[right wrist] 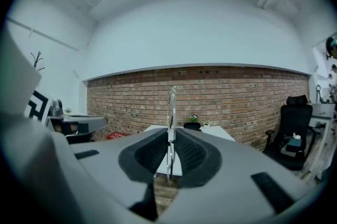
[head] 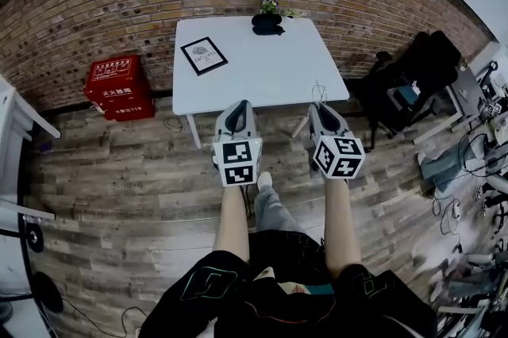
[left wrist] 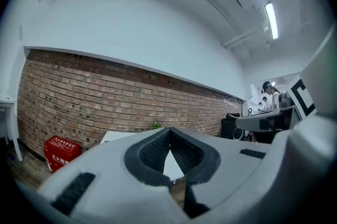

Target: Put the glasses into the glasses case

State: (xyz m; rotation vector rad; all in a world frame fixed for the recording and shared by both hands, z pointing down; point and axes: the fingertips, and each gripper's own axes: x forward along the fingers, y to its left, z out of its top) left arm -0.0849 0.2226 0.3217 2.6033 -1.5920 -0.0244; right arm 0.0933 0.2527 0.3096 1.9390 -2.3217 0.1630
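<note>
So the person is holding the glasses (right wrist: 171,102) in the right tool (right wrist: 171,132); its jaws are pinching the thin wire frame edge-on, so the glasses are sticking straight up out of the grip, and in the head view they're showing as a faint wire loop just past that tool's tip. The left tool (left wrist: 169,133) is carrying nothing, its jaws sitting closed tip to tip. Progress-wise, the pick-up part is looking done and everything else is waiting: the glasses aren't in any case yet. Both tools are hanging over the wooden floor, short of the near edge of the white counter (head: 270,67). At the counter's far edge a dark thing (head: 267,23) is sitting next to a little plant; probably the glasses case, but it's too small to say for sure, or whether it's open. It's lying well apart from the right tool, straight ahead across the counter; a framed picture (head: 204,55) is sitting off to the left.
</note>
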